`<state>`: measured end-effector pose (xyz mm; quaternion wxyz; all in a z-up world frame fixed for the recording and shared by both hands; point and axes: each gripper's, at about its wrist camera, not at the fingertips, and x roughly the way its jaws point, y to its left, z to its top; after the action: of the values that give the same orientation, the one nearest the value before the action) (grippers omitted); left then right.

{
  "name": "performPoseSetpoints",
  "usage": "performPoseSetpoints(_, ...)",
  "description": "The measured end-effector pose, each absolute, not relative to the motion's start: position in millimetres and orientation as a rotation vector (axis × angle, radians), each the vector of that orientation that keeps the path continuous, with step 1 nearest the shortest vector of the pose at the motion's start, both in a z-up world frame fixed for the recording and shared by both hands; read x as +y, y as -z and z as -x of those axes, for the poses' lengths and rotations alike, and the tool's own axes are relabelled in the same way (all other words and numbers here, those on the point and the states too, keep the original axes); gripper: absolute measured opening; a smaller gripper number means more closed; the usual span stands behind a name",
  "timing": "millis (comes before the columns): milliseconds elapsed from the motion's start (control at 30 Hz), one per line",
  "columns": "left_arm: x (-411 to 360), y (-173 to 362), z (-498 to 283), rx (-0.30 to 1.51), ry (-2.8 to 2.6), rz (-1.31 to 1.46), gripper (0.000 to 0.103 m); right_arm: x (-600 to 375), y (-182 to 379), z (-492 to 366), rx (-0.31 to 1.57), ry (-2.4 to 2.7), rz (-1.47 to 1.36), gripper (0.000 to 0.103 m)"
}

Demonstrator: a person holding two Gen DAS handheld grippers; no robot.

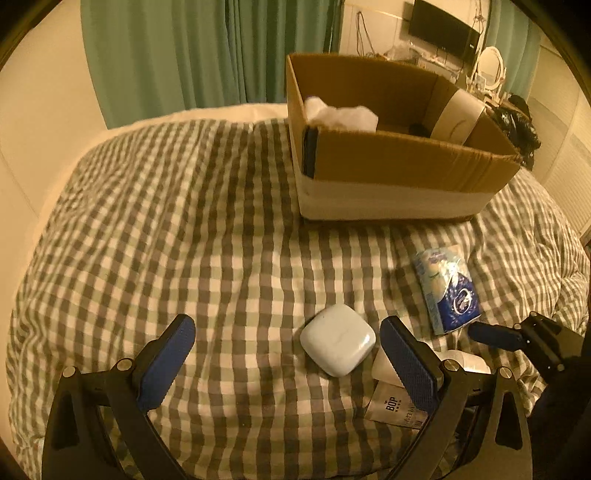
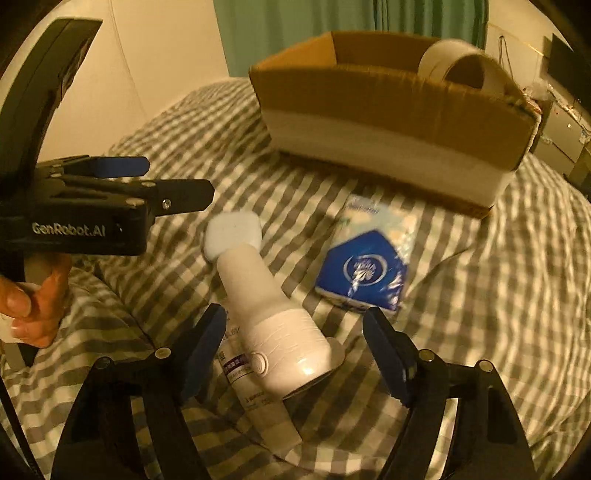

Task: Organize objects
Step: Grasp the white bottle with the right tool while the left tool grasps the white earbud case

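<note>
A pale blue earbud case lies on the checked bedspread between the open fingers of my left gripper; it also shows in the right wrist view. A white bottle-shaped device lies on a sachet between the open fingers of my right gripper. A blue tissue pack lies to the right. The cardboard box stands behind, holding a tape roll and white crumpled plastic.
The checked bedspread covers the bed. Green curtains hang behind. A desk with a monitor and a mirror is at the far right. My left gripper's body fills the left of the right wrist view.
</note>
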<state>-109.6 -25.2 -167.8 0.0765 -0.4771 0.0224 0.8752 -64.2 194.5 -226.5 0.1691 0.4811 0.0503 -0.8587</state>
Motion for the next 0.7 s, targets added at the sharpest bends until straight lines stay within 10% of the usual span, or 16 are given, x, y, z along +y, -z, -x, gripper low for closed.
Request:
performPoseSetpoints(500,19,211,130,0.261,-2.430,1.613,0.101,244,212,35,0.056,2.547,-1.339,0.053)
performPoseSetpoints(700,22,221,136,0.191,-2.373,1.657,0.059,245,209,37,0.067,2.573,-1.339,0.045)
